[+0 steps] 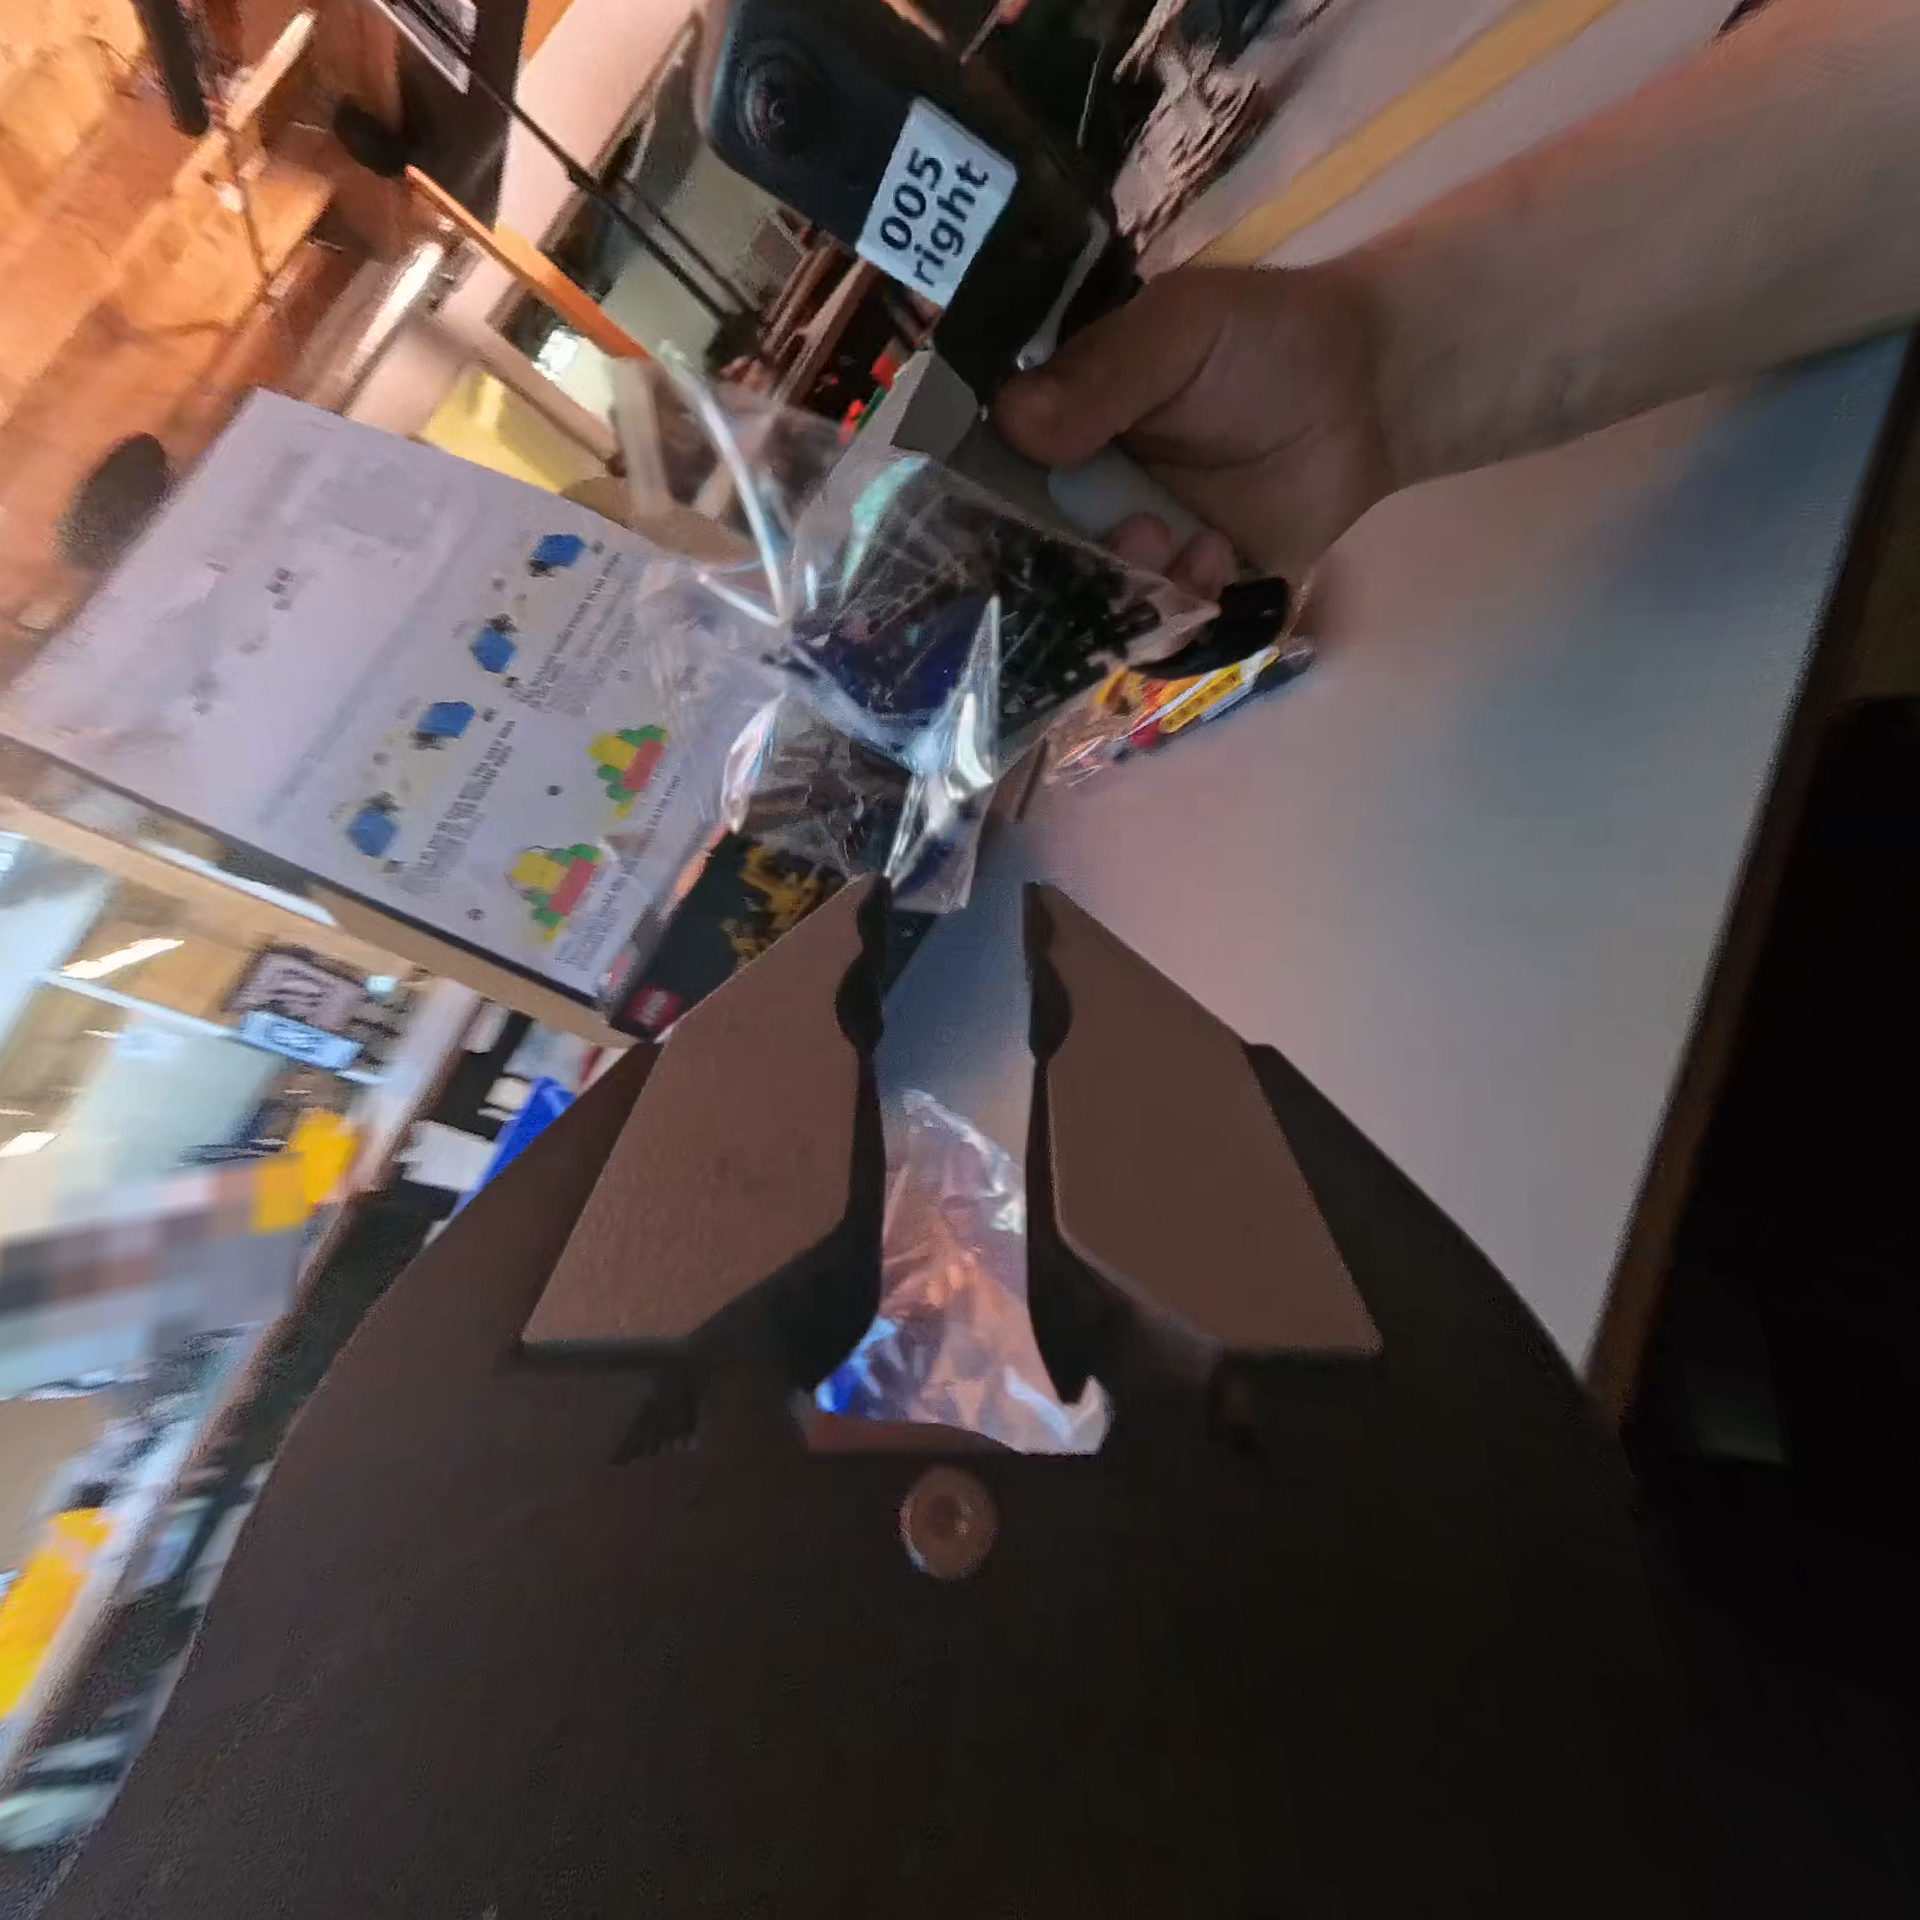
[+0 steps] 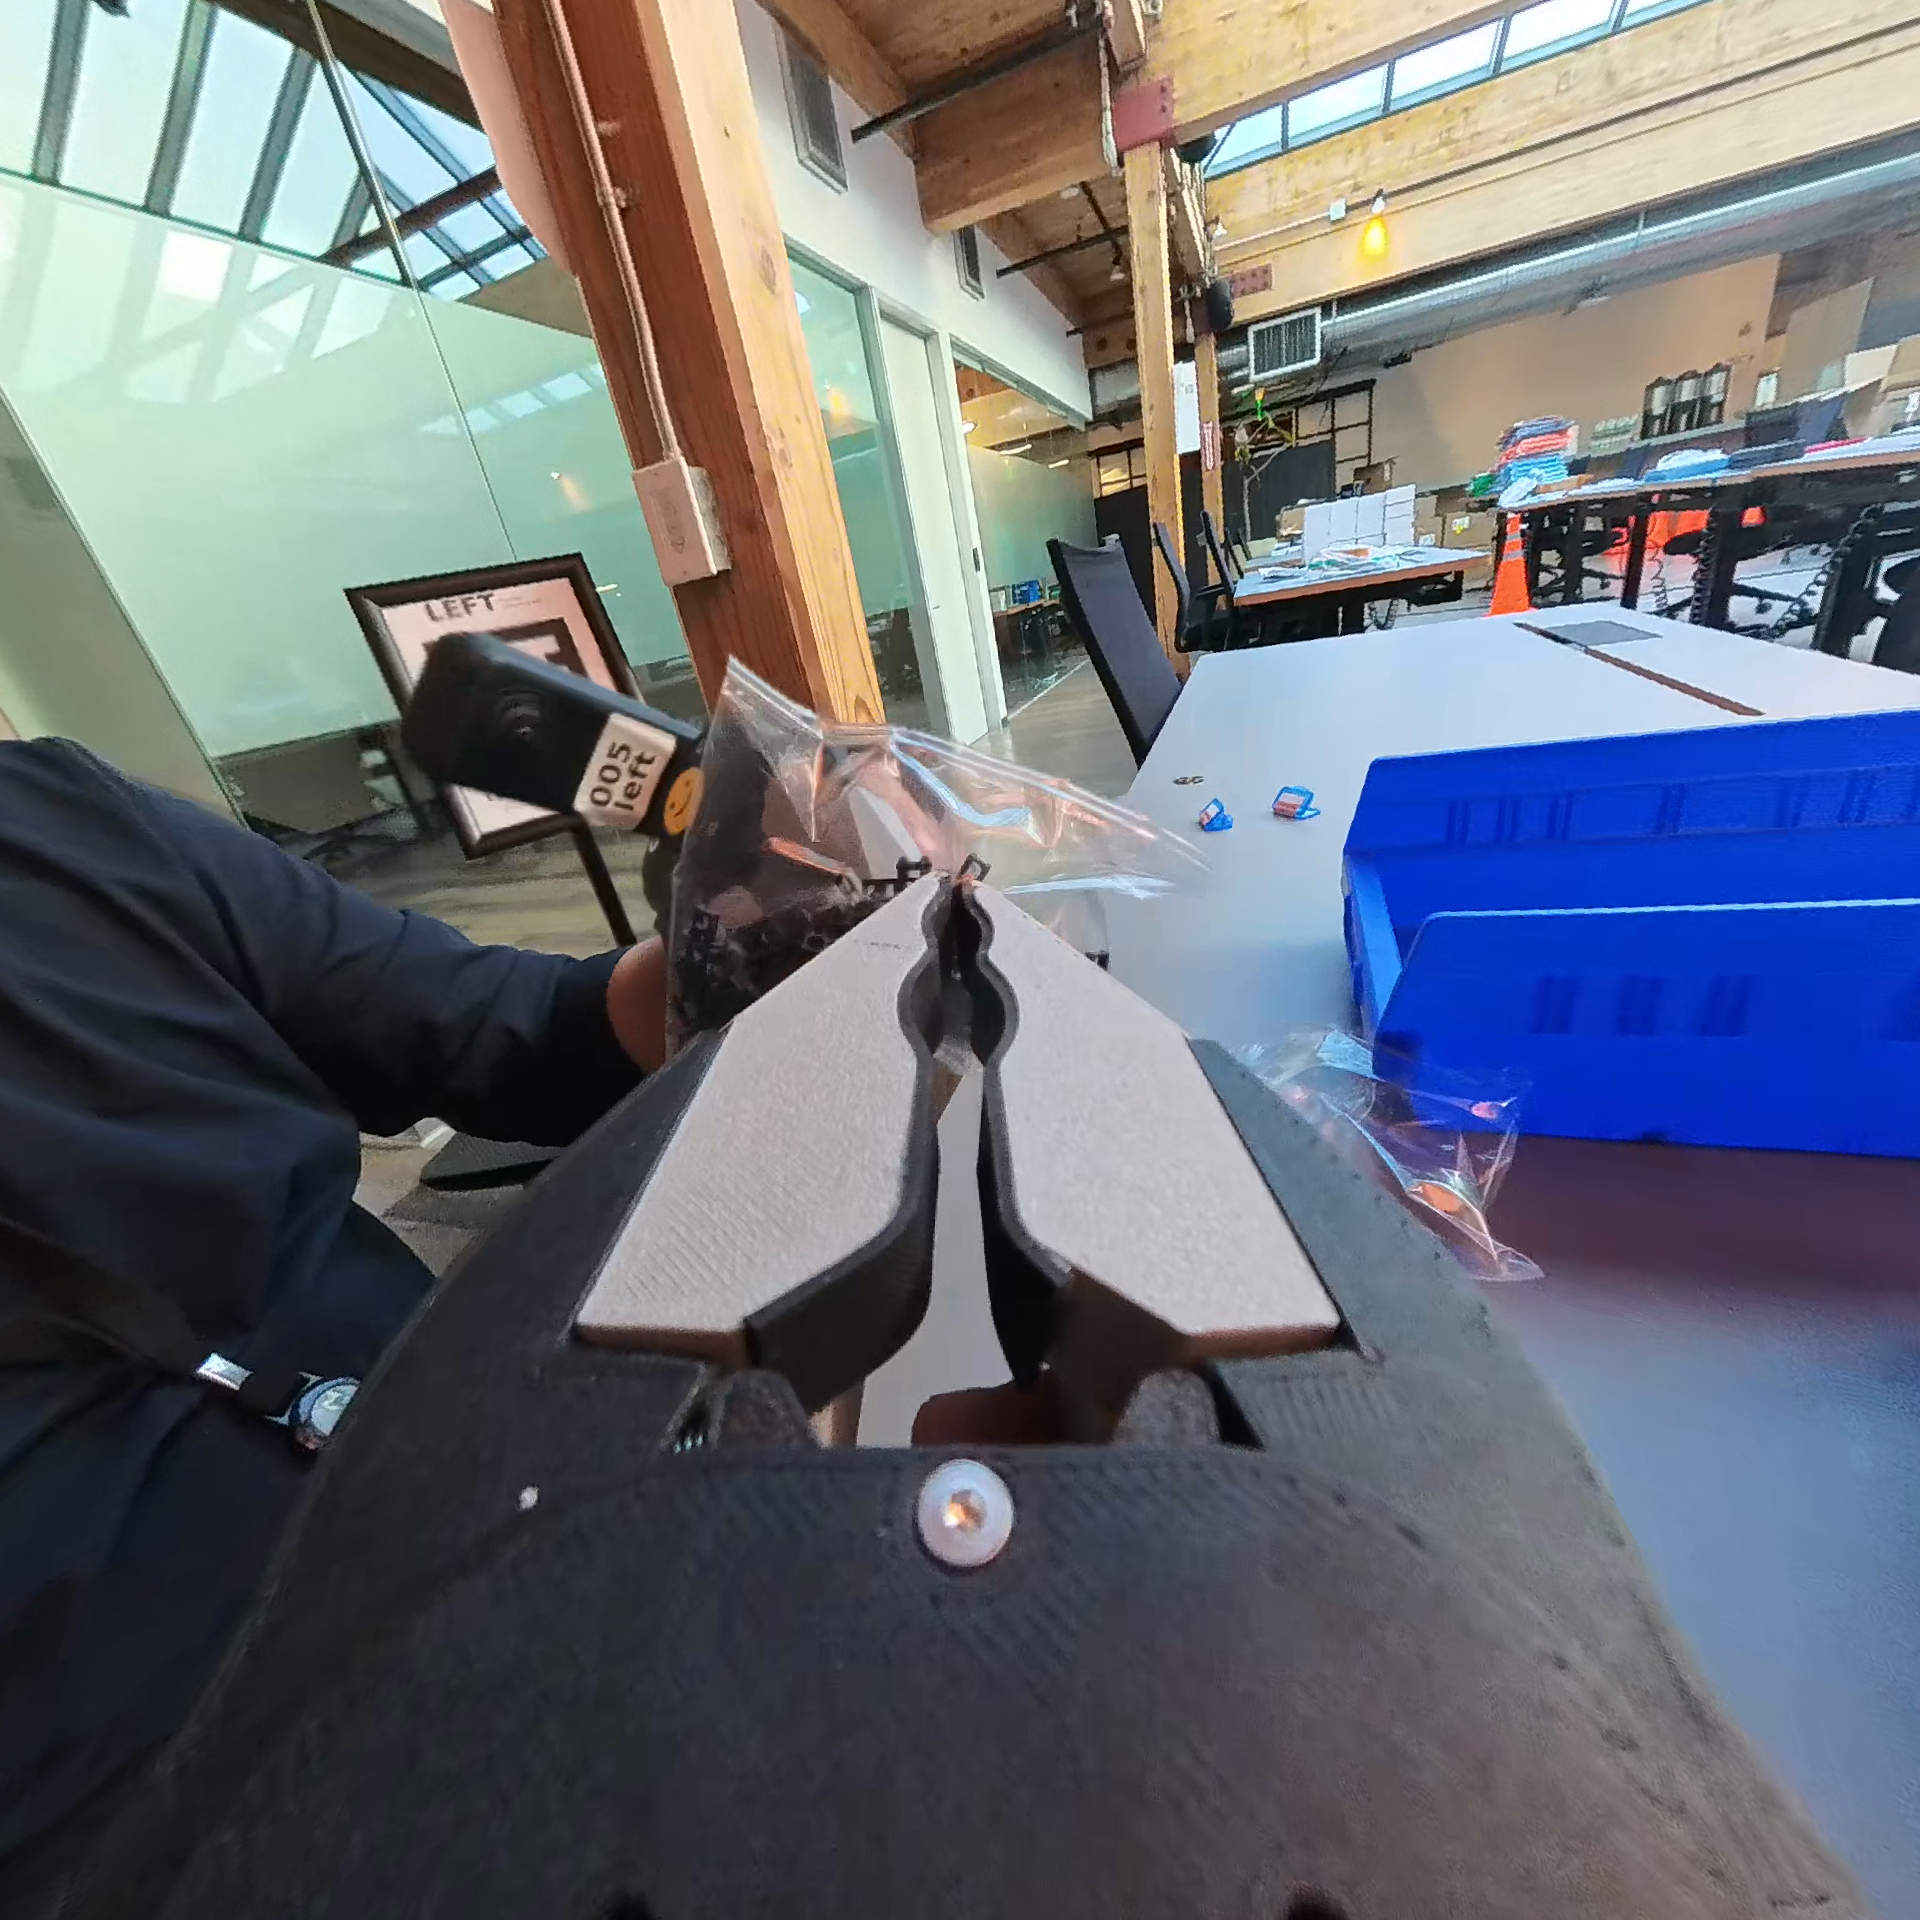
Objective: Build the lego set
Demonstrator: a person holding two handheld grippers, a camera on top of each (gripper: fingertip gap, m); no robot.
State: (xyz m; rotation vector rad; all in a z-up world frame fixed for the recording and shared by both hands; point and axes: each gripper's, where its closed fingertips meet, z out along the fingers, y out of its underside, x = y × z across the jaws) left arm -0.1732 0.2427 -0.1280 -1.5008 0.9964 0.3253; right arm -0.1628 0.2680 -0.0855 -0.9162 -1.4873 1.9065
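Note:
My right gripper is shut on the top edge of a clear plastic bag that holds dark lego pieces and lifts it above the table. The same bag hangs in the middle of the left wrist view, below the hand that grips the right tool. My left gripper is open and empty, its tips just under the bag's lower corner. The lego box, white with pictures of bricks, stands to the left of the bag. Small printed packets lie behind the bag.
A second crumpled clear bag lies on the white table, also seen below my left fingers. A blue bin stands at the right. Two small blue clips lie farther back. The table edge runs along the right. My right fingertips sit around 5 cm from my left ones.

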